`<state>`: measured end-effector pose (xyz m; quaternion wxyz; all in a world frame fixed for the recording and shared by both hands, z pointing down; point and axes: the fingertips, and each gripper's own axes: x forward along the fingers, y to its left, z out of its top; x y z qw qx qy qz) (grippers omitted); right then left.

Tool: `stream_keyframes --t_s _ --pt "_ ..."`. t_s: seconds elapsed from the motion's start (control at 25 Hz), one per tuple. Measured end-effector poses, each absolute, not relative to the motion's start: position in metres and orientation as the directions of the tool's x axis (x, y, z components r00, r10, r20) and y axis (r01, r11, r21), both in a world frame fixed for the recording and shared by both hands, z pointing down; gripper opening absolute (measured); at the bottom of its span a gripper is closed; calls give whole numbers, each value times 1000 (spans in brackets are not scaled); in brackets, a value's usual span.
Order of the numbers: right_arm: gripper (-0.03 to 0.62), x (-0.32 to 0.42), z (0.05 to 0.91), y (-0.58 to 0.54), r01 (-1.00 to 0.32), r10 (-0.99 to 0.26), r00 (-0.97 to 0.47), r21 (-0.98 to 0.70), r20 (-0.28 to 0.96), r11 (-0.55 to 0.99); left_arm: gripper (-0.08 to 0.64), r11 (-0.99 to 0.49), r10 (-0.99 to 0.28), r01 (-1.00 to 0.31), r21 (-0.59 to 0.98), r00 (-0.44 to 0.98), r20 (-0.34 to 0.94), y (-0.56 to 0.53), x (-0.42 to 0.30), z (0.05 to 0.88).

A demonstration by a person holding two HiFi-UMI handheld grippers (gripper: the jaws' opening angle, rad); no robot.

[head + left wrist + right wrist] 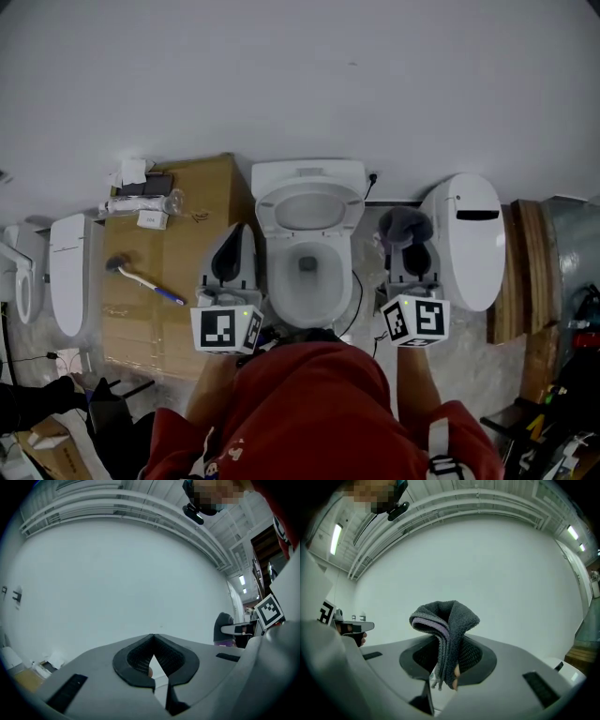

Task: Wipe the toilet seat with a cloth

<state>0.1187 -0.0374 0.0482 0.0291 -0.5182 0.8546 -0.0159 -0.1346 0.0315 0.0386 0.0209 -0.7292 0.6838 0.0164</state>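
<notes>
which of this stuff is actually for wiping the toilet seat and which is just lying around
For the job: toilet, grey cloth, right gripper shut on it.

Lying about: toilet brush, cardboard box, clear bottle, white lid at right.

Toilet (307,246) open above; cardboard box (204,199) and second toilet (466,246) flank it.

No readable text, label or number — none in any view

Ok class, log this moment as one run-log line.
left gripper: shut, empty | right gripper: shut on grey cloth | toilet: between grippers, untouched
</notes>
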Motion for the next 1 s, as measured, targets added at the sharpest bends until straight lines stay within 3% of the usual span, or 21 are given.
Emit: stream_keyframes --t_s 0.32,0.56,1.0 --pt "78 125 65 -40 -885 -887 -463 -60 0 462 12 -154 -986 -977 -150 143 83 -7 -101 83" --pt "78 133 80 -43 -894 -893 -448 -40 41 446 14 -264 -946 -915 -304 185 265 -54 -69 140" --pt "78 163 100 -43 -914 -909 -406 -62 94 401 100 -467 -845 -615 -635 99 526 -149 -48 235"
